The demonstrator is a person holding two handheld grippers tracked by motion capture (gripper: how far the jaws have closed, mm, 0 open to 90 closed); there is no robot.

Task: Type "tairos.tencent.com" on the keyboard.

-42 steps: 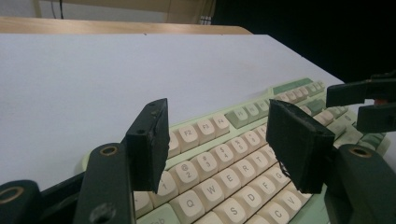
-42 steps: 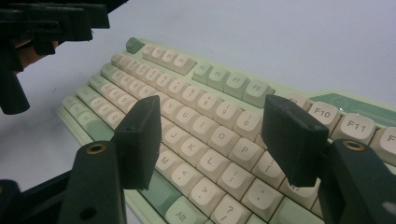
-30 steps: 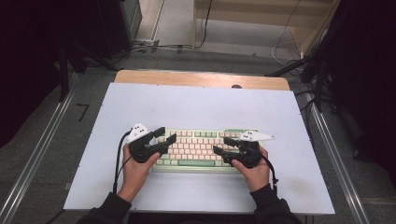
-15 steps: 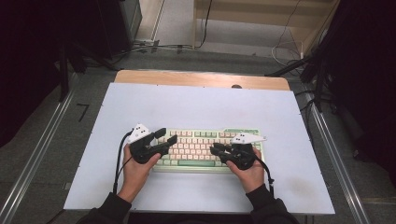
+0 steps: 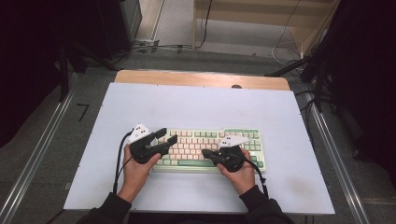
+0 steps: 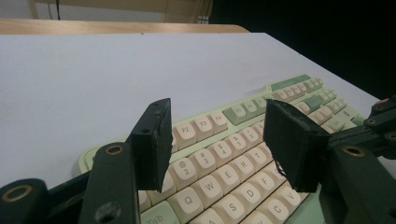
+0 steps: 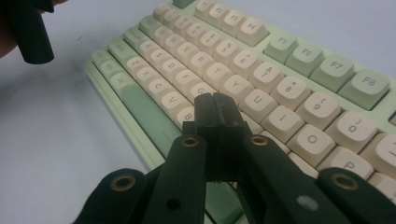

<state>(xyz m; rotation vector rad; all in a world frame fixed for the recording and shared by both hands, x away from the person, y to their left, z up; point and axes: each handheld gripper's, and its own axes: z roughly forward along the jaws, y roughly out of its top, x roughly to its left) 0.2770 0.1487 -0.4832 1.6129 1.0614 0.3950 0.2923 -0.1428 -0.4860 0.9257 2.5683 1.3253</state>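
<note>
Keyboard (image 5: 212, 148) lies just under the right tool's (image 5: 208, 154) pressed-together tips

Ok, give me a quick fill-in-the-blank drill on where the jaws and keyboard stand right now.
1. The right gripper has its jaws ____, with nothing between them.
2. The left gripper has its jaws ____.
3. Both grippers are over a green and cream ____ on the white table.
4. In the left gripper view, the key right of Q is ____.

Missing words: shut; open; keyboard; W
</note>
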